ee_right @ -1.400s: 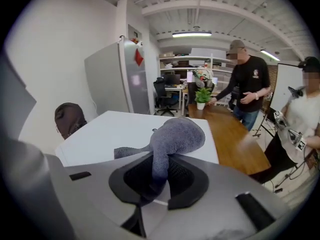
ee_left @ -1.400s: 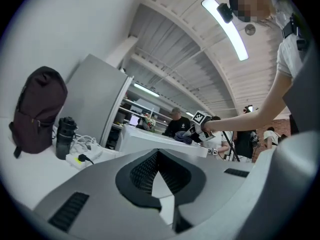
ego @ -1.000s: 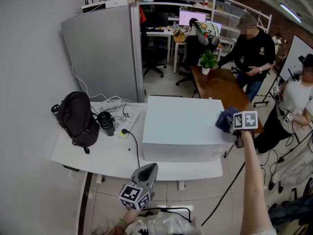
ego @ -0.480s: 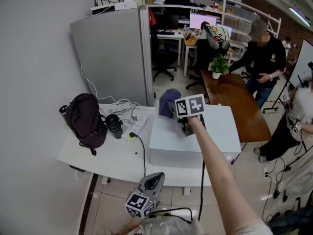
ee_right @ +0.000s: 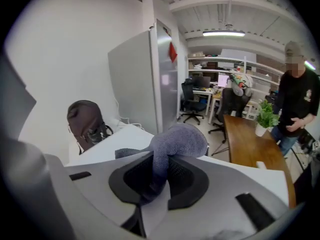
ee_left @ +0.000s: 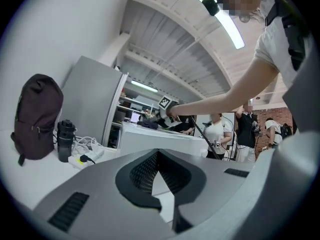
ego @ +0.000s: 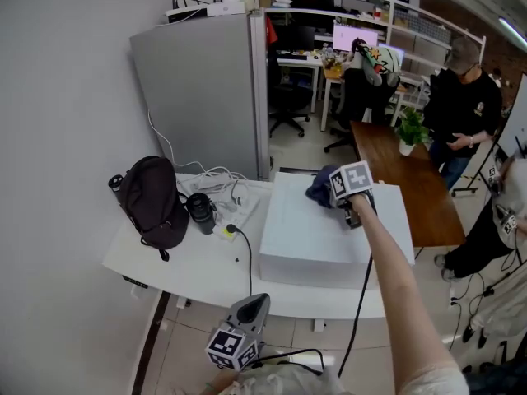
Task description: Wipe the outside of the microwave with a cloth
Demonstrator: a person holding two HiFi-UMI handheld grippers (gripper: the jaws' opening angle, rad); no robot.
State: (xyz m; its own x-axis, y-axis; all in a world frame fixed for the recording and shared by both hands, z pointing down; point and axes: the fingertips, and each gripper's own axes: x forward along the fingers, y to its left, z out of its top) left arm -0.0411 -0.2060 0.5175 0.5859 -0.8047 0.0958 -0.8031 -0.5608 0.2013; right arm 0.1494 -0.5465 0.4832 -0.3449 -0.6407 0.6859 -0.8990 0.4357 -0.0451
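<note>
Right gripper view, cloth (ee_right: 179, 140) between jaws

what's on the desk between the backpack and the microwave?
Head view: a black bottle, tangled white cables and a power strip with a black plug.

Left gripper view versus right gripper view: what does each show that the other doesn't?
Left gripper view only: the left gripper, shut on nothing; the right gripper seen from outside; a black bottle. Right gripper view only: that gripper's jaws pinching the blue-grey cloth; a potted plant. Both: the dark backpack and the white microwave.
</note>
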